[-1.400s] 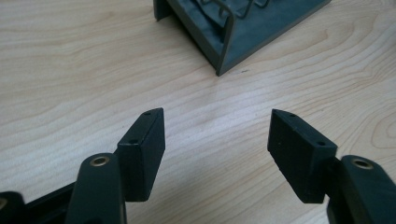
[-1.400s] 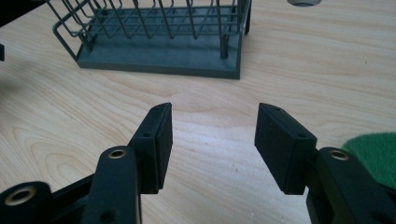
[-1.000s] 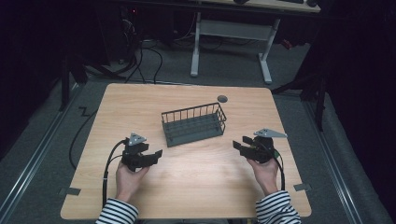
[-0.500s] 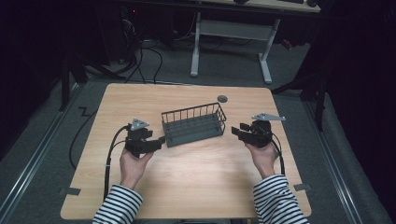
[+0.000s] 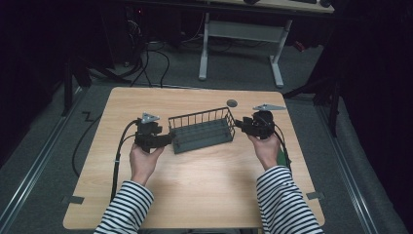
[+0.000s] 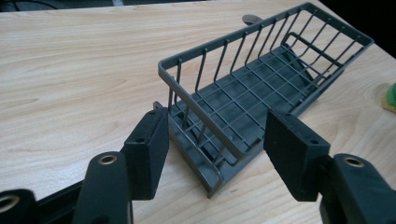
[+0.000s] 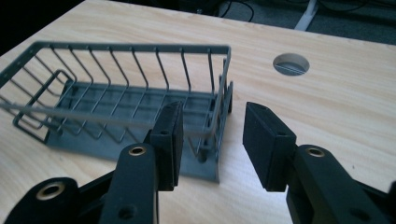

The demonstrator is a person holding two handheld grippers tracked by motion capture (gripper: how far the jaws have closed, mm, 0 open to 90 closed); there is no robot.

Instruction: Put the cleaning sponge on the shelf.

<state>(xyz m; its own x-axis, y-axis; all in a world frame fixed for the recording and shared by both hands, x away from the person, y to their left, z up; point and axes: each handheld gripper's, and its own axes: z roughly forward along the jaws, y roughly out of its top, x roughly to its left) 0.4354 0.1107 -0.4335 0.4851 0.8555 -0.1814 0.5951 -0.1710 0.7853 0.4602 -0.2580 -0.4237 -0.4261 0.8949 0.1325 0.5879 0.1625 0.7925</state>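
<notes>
A dark grey wire basket (image 5: 202, 129) stands on the wooden table (image 5: 195, 195), a little behind its middle. My left gripper (image 5: 168, 140) is at the basket's left end. In the left gripper view that end wall (image 6: 201, 116) sits between the pads (image 6: 149, 151), which stand apart from it. My right gripper (image 5: 238, 124) is at the right end, and the basket's end rim (image 7: 219, 102) lies between its pads (image 7: 268, 140) without being pressed. Both pairs of jaws have just been closing around the basket's ends. My left gripper (image 6: 219, 156) and right gripper (image 7: 217, 140) are open.
A round cable hole (image 5: 232, 103) lies in the table behind the basket's right end. A small green thing (image 5: 282, 158) rests by the right wrist. A white desk frame (image 5: 238, 44) and cables stand on the floor beyond the table.
Both hands moved forward and inward from the near table area to the two ends of the basket. Both pairs of jaws narrowed. The basket has not moved.
</notes>
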